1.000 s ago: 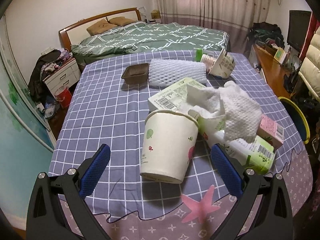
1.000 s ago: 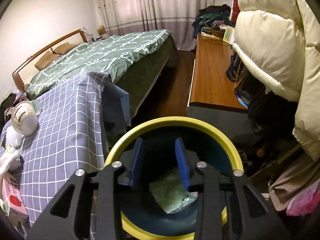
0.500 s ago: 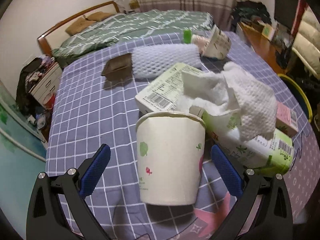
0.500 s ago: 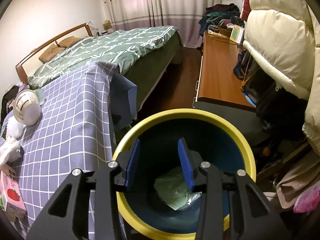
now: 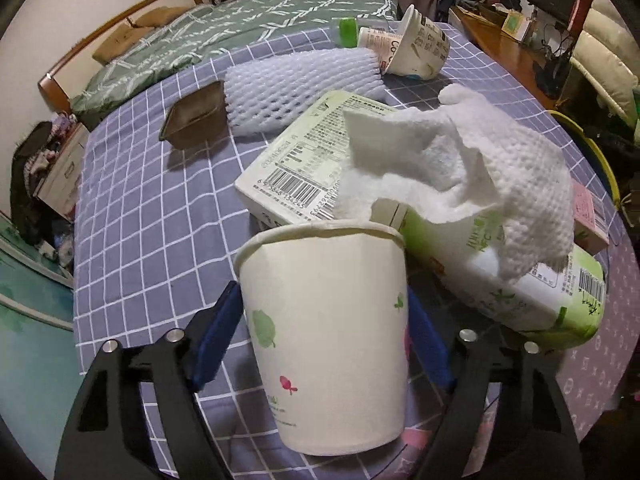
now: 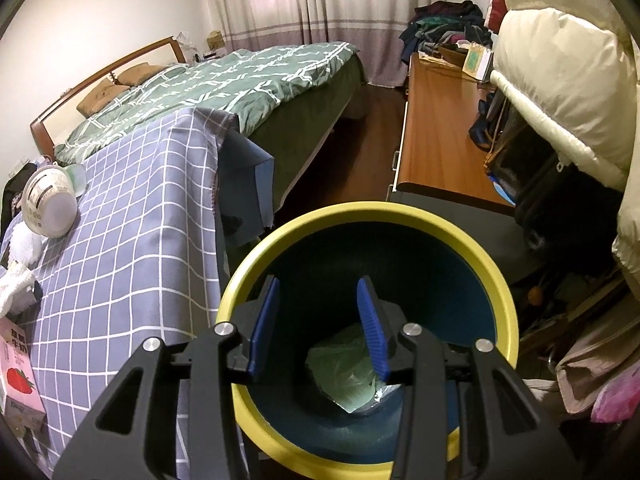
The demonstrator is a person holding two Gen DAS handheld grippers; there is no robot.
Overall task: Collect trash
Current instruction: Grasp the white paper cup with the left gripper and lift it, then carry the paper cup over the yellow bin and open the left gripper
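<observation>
1. The paper cup (image 5: 326, 340) lies on the table (image 5: 132, 232) between the left tool's (image 5: 320, 344) blue pads, which press both its sides: grasping it.
2. Just beyond it lie a carton (image 5: 304, 164) and crumpled tissue (image 5: 472, 176).
3. The right tool (image 6: 320, 326) hangs released above the yellow-rimmed bin (image 6: 502, 300).
4. Step in hand: gripping the cup; next likely needs lifting it toward the bin without crushing it.

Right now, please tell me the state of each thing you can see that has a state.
Paper cup: upright, between the left tongs, pads touching.
Right tongs: open, empty, above the bin.
Bin: holds one green wrapper.
Noodle cup: on its side.
Tissue: crumpled.
</observation>
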